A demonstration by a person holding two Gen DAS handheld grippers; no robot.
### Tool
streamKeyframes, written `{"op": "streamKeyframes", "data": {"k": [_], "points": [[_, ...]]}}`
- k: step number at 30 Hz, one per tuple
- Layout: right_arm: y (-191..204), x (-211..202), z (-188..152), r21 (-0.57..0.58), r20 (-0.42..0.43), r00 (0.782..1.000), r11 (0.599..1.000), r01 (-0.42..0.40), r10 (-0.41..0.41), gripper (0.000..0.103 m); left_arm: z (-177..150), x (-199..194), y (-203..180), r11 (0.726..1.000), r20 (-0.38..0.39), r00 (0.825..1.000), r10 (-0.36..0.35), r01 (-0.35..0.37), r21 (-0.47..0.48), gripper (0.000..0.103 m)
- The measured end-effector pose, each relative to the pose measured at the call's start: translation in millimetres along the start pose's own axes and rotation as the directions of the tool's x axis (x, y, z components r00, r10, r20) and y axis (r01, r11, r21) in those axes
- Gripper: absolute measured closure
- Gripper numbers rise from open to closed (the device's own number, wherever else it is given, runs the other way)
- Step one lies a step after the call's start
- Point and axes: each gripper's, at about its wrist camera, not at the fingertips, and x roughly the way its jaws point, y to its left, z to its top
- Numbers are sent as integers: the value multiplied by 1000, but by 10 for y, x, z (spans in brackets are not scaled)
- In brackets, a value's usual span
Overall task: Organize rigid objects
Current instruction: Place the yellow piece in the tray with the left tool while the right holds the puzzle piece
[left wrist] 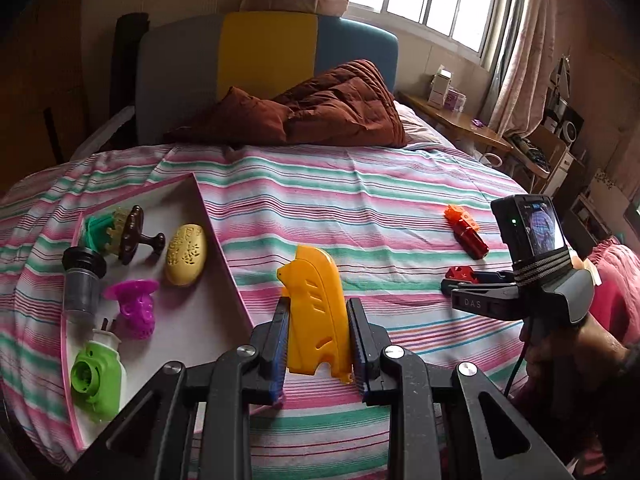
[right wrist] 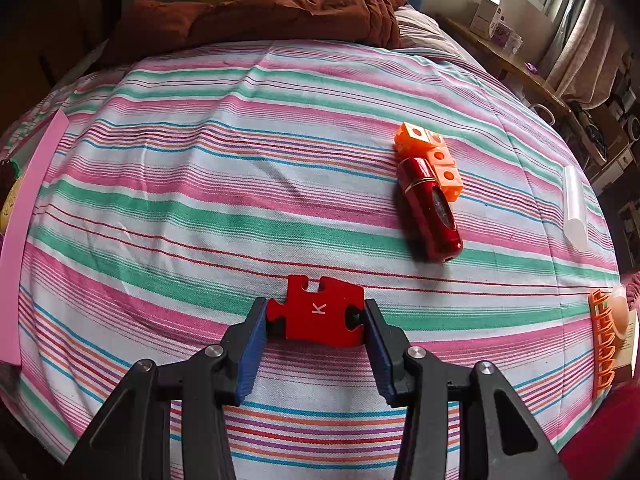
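One bed [left wrist: 360, 208] with a striped pink, green and white sheet carries everything, with one brown quilt [left wrist: 320, 108] bunched at its head. On its left side lies one shallow white tray [left wrist: 208, 312] with a pink rim, holding six things: a green and white plug-in device [left wrist: 98, 376], a clear tube with a black cap [left wrist: 82, 280], a yellow oval perforated case [left wrist: 186, 256], a purple perforated piece [left wrist: 136, 308], a brown knob [left wrist: 138, 236] and a green and gold toothed piece [left wrist: 102, 230]. Loose on the sheet to the right are one glossy red cylinder [right wrist: 434, 208] lying on its side, one row of four orange cubes [right wrist: 434, 158] with round holes touching it, one clear tube [right wrist: 576, 208] near the bed's right edge, and one orange comb-like strip [right wrist: 602, 344] at the far right. Two claws are at work. The left claw [left wrist: 318, 344] is closed on one yellow plastic shell [left wrist: 316, 320], a curved slotted cover held upright just right of the tray, its flanks pressed between the blue pads. The right claw [right wrist: 316, 320] grips one red puzzle piece [right wrist: 318, 312], flat, marked with a white letter K, notched on top, held low at the sheet near the bed's front; whether it touches the cloth I cannot tell
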Motion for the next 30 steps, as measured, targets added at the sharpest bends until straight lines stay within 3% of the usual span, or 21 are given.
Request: {"op": "streamKeyframes", "data": {"k": [9,22,30], "points": [[-26,-23,-1,-6,2,1000,1000,5,-5,57,-5,-58,225,998,13,999,49,-48,-29,76],[-60,31,32,-13,6,1000,1000,11,-11,57,-112,55,614,989,-37,995,96,-99,-109,76],[-64,46,49,-19,8,1000,1000,16,-16,57,-187,-72,1241,953,-50,994,97,-107,-284,76]]}}
